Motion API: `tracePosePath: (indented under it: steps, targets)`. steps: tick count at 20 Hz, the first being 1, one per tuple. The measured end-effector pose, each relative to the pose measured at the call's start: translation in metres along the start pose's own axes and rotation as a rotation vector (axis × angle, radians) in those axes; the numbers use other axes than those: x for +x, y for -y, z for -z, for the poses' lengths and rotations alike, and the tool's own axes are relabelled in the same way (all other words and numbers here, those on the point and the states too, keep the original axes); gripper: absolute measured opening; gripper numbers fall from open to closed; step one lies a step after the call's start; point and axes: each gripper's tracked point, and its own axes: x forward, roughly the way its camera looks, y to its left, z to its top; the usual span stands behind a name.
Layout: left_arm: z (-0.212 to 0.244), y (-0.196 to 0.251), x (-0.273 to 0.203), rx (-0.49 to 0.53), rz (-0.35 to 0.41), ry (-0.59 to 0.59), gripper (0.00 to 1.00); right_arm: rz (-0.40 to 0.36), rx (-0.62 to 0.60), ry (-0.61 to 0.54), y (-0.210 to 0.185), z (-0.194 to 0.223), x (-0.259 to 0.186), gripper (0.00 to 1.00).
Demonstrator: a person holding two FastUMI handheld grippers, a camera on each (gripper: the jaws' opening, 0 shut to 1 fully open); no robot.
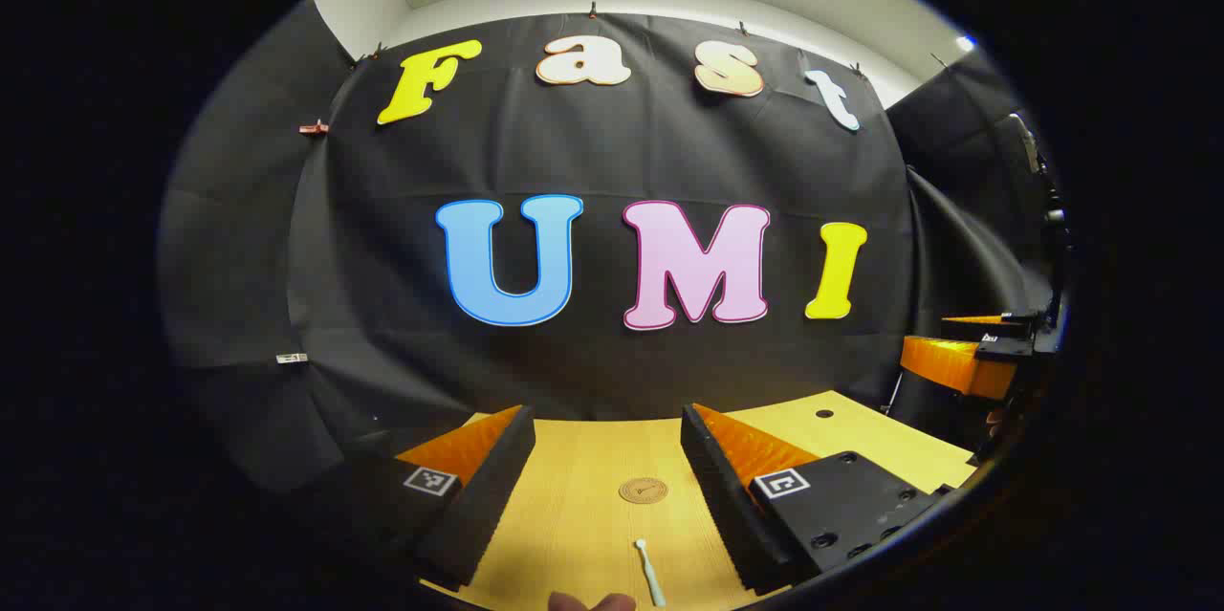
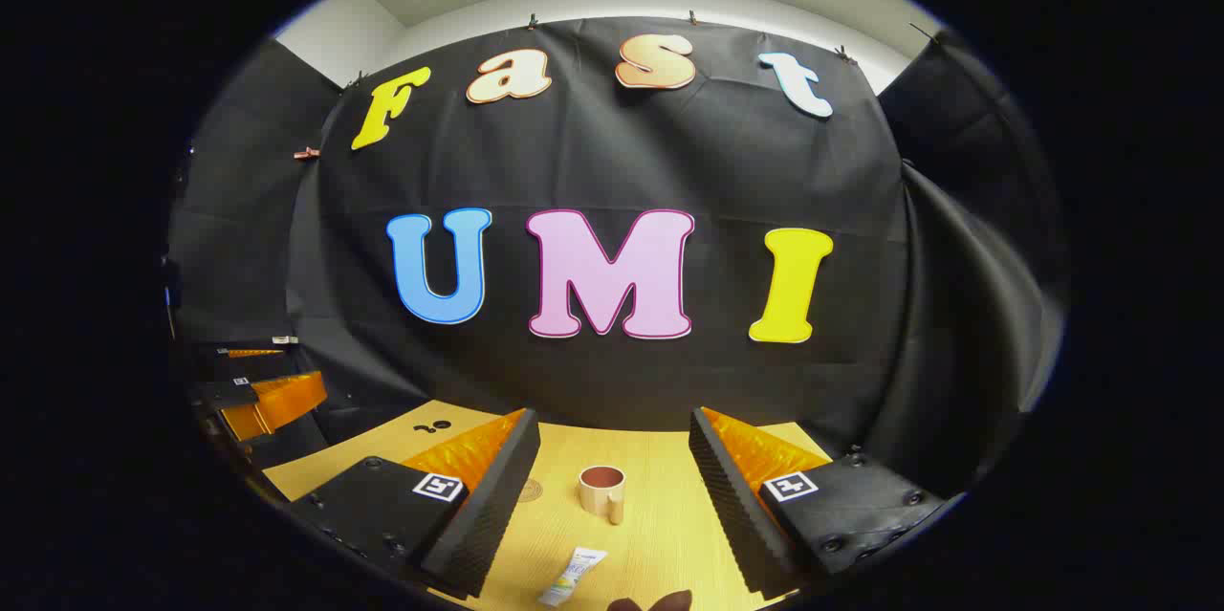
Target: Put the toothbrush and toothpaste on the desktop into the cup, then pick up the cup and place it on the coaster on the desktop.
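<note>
Nothing loaded yet: both jaws released, toothbrush (image 1: pixel 649 571) and toothpaste (image 2: pixel 572 577) lie near the cup (image 2: pixel 602 490). Next: left gripper (image 1: pixel 607 496) descends on toothbrush.

The desktop (image 2: pixel 660 534) looked like pale, matt wood grain; the cup (image 2: pixel 601 490) seemed smooth and faintly glossy (ceramic or plastic, unclear); the wall (image 1: pixel 612 162) was matt, creased cloth.
</note>
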Motion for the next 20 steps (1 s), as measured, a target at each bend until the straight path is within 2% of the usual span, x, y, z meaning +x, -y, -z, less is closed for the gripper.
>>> tracePosePath:
  steps: [8, 14, 17, 20]
  targets:
    - [0.005, -0.004, 0.008, -0.006, -0.003, -0.010, 0.97, -0.009, -0.015, -0.011, -0.008, 0.004, 0.009, 0.97]
    - [0.009, -0.007, 0.012, -0.008, -0.006, -0.020, 0.97, 0.002, 0.007, -0.110, -0.007, 0.030, 0.019, 0.97]
    - [0.016, -0.009, 0.012, -0.011, -0.010, -0.034, 0.97, -0.006, 0.009, -0.230, -0.012, 0.062, 0.028, 0.97]
    - [0.030, -0.011, 0.011, -0.018, -0.018, -0.062, 0.97, -0.031, 0.002, -0.457, -0.021, 0.123, 0.034, 0.97]
